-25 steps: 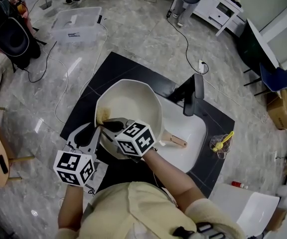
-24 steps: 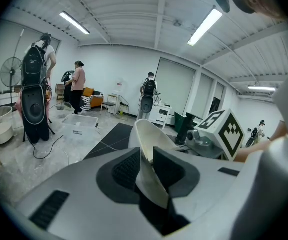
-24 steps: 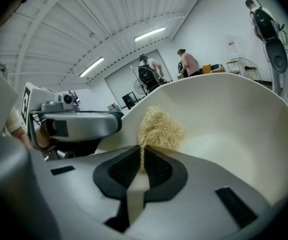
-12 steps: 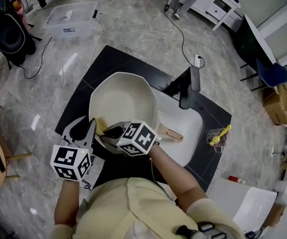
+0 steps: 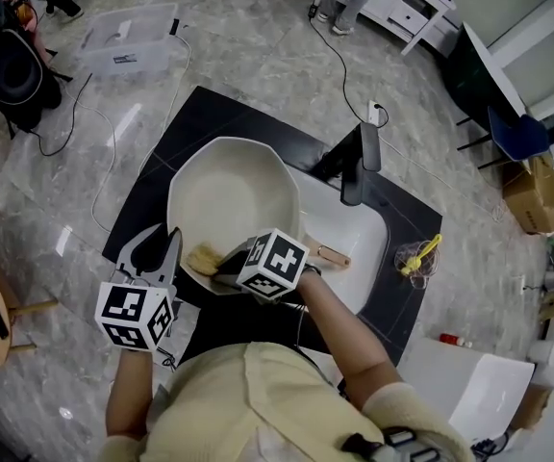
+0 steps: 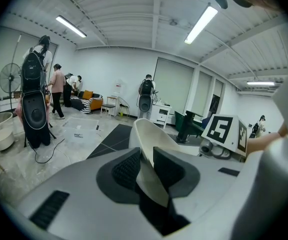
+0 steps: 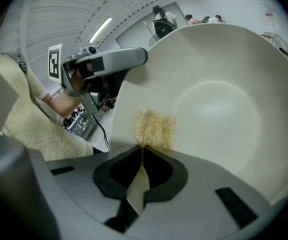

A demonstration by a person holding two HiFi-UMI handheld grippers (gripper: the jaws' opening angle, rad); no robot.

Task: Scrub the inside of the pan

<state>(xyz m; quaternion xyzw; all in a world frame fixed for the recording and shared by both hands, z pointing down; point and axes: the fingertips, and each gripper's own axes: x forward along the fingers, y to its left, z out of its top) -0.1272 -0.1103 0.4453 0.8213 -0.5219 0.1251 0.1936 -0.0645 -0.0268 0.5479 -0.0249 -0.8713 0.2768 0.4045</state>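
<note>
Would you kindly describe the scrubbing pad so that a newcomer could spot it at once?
Find the black countertop with a white sink; the big cream pan is beside the sink. Against the pan's near inner wall is a small pad, pinched by the right claw. It alone is fuzzy and straw-yellow amid smooth cream.

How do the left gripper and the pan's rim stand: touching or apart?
Touching. The left gripper view shows the left gripper with both jaws pressed on the rim of the pan, with no gap.
</note>
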